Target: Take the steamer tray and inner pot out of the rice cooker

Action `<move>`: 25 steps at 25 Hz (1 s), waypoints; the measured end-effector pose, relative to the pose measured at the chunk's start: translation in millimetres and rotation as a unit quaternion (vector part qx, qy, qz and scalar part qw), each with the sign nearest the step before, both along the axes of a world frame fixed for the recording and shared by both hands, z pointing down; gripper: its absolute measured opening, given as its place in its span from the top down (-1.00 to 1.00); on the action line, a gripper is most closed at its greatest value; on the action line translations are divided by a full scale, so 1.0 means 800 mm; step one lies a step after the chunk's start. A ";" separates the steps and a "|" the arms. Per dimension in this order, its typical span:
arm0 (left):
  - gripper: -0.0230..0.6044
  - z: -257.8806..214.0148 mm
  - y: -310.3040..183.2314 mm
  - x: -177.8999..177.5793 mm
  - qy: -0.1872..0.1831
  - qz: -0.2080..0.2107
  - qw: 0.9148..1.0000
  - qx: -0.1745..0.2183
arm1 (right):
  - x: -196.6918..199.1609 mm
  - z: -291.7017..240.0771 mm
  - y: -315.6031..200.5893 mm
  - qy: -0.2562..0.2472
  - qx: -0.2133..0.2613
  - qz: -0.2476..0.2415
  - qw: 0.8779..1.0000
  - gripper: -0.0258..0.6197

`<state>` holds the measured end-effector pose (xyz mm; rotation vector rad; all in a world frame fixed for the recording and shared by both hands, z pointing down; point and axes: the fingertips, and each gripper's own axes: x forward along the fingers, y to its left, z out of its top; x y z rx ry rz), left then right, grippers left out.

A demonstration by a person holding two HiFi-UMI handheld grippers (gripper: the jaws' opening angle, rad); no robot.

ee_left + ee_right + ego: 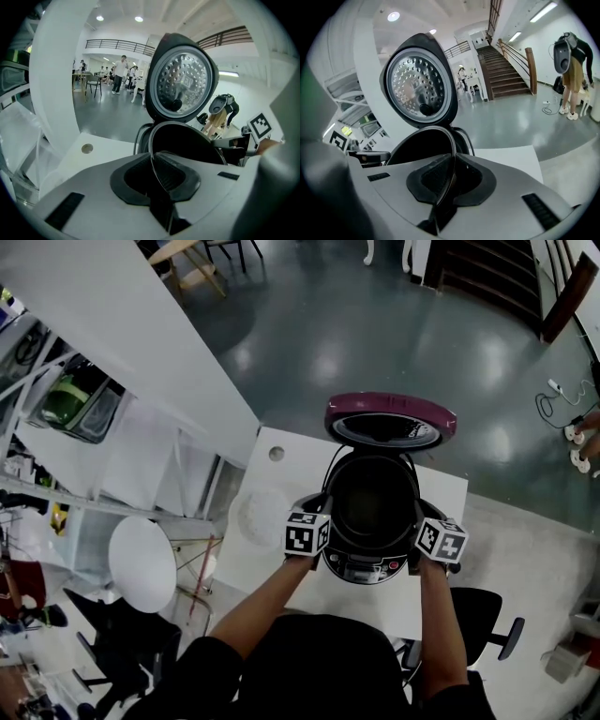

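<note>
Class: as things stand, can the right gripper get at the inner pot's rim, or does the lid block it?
Yes, apparently: the lid stands open at the back, leaving the top free, and the right gripper is shut on the inner pot at its rim.

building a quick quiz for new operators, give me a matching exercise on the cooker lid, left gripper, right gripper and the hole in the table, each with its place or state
Things:
1 lid
2 left gripper
3 right gripper
4 table hole

Places or states:
A shut on the right side of the inner pot rim
B swung up open behind the pot
C in the white table, left of the rice cooker
D shut on the left side of the pot rim

Pairs: 1-B, 2-D, 3-A, 4-C
</note>
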<state>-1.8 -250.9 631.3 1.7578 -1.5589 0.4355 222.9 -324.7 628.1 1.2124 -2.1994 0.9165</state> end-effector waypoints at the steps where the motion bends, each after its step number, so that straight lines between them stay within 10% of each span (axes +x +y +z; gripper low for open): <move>1: 0.82 -0.003 0.000 0.000 0.002 -0.002 1.000 0.002 | -0.001 -0.003 -0.001 -0.007 0.000 0.004 1.000 0.85; 25: 0.84 -0.111 0.035 0.002 0.016 -0.044 0.994 0.102 | -0.003 -0.113 0.013 -0.077 0.077 -0.017 0.994 0.87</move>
